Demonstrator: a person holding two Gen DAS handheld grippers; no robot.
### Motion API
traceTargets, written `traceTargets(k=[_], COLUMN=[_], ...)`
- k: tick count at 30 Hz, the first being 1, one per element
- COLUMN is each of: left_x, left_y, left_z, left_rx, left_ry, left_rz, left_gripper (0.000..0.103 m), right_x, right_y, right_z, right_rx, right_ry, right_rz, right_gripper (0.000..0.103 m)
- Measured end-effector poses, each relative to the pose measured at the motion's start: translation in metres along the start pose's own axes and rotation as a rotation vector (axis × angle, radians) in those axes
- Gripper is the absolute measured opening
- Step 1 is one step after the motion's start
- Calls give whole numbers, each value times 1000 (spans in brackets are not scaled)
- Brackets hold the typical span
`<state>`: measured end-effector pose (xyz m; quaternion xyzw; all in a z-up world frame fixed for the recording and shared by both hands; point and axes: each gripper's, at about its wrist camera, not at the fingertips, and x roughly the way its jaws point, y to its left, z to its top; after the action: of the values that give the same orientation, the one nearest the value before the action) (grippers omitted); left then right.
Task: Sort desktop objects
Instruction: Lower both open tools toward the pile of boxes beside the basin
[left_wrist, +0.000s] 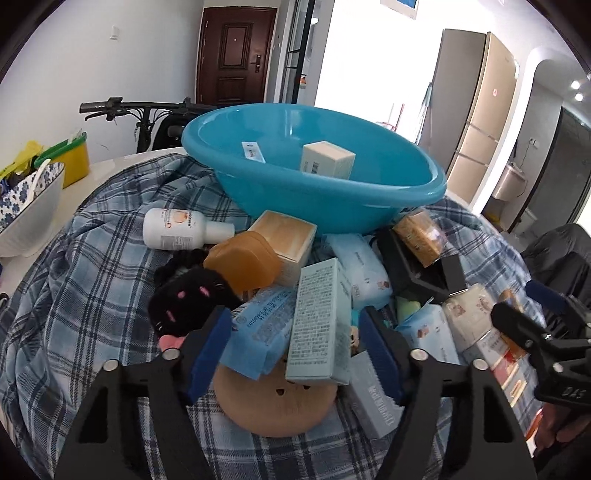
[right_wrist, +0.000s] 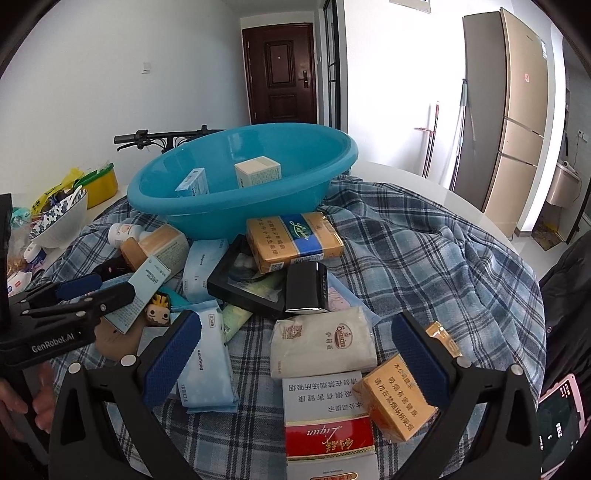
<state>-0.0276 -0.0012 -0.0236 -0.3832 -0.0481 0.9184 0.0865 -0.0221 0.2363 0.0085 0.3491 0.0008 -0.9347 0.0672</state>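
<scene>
My left gripper (left_wrist: 297, 349) is open over the pile on the plaid cloth (left_wrist: 92, 295). A pale blue printed box (left_wrist: 317, 325) and a blue packet (left_wrist: 258, 332) lie between its pads, with a gap beside the box. Under them sits a tan round plush (left_wrist: 273, 410). In the right wrist view the left gripper (right_wrist: 116, 286) reaches that box (right_wrist: 147, 288). My right gripper (right_wrist: 295, 354) is open above a white tissue pack (right_wrist: 321, 339); an orange cigarette pack (right_wrist: 399, 398) leans at its right finger. The blue basin (left_wrist: 295, 192) holds a cream box (left_wrist: 327, 160) and a small blue box (right_wrist: 192, 182).
A white bottle (left_wrist: 181, 229), an orange case (left_wrist: 243, 262), a black plush (left_wrist: 184, 299) and a black frame (right_wrist: 243, 284) crowd the pile. A flowered bowl (left_wrist: 33, 214) and yellow container (left_wrist: 75, 162) stand far left. A phone (right_wrist: 557, 421) is at the right edge.
</scene>
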Motion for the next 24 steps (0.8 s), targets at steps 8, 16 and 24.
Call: traceTargets(k=[8, 16, 24], left_x=[-7, -1, 12], left_y=[-8, -12, -10], left_z=[-8, -6, -1], left_rx=[17, 18, -30], left_ry=[28, 50, 53], left_rz=[-50, -83, -121], left_gripper=[51, 51, 31], right_x=[0, 0, -2], right_y=[1, 4, 1], right_z=[0, 0, 1], right_rx=[-6, -7, -3], right_ry=[-2, 2, -3], right_rz=[5, 14, 4], right_gripper=[103, 103, 103])
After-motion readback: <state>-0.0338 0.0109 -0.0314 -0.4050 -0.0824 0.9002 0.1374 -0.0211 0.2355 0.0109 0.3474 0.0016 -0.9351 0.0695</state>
